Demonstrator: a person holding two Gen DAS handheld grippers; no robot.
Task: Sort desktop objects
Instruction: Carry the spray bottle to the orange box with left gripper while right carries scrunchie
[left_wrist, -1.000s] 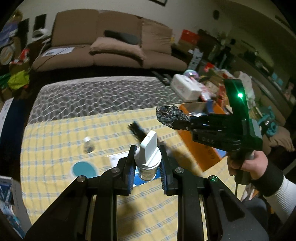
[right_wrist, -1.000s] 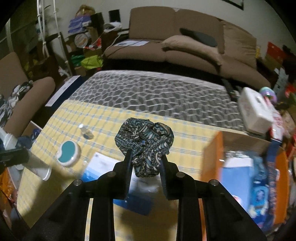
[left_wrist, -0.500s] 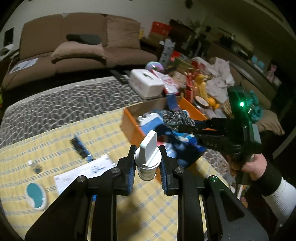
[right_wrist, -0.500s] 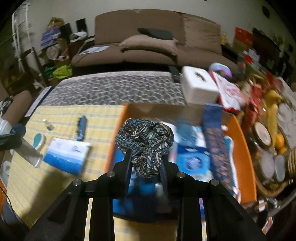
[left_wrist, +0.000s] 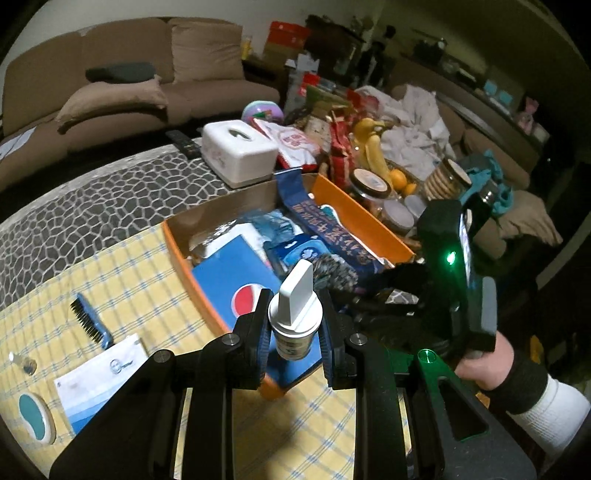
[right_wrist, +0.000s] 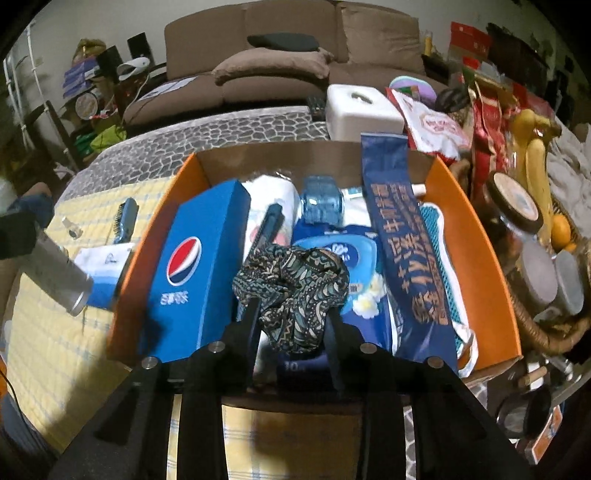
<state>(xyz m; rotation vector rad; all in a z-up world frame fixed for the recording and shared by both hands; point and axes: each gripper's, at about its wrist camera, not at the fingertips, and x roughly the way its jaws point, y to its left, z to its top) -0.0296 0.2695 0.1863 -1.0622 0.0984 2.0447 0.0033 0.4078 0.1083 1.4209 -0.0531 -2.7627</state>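
My left gripper (left_wrist: 294, 314) is shut on a small bottle (left_wrist: 295, 332) with a white flip cap, held upright over the near corner of the orange box (left_wrist: 177, 243). That bottle's silver body (right_wrist: 55, 269) shows at the left edge of the right wrist view. My right gripper (right_wrist: 293, 314) hangs over the middle of the orange box (right_wrist: 476, 240). Its jaws are opening, and a patterned teal scrunchie (right_wrist: 295, 284) still fills the gap and touches both pads. In the left wrist view the scrunchie (left_wrist: 334, 271) sits just behind the bottle cap.
The box holds a blue Pepsi carton (right_wrist: 192, 277), wipes and a long blue packet (right_wrist: 402, 240). On the yellow checked cloth lie a blue comb (left_wrist: 90, 321), a paper packet (left_wrist: 99, 380), a teal oval (left_wrist: 35, 410) and a vial (left_wrist: 24, 363). A tissue box (left_wrist: 240, 151) and a snack basket (right_wrist: 535, 332) stand beyond.
Both grippers swept right from the yellow cloth to the orange box. The right gripper's jaws have spread and the scrunchie has loosened between them. The left grip on the bottle is unchanged.
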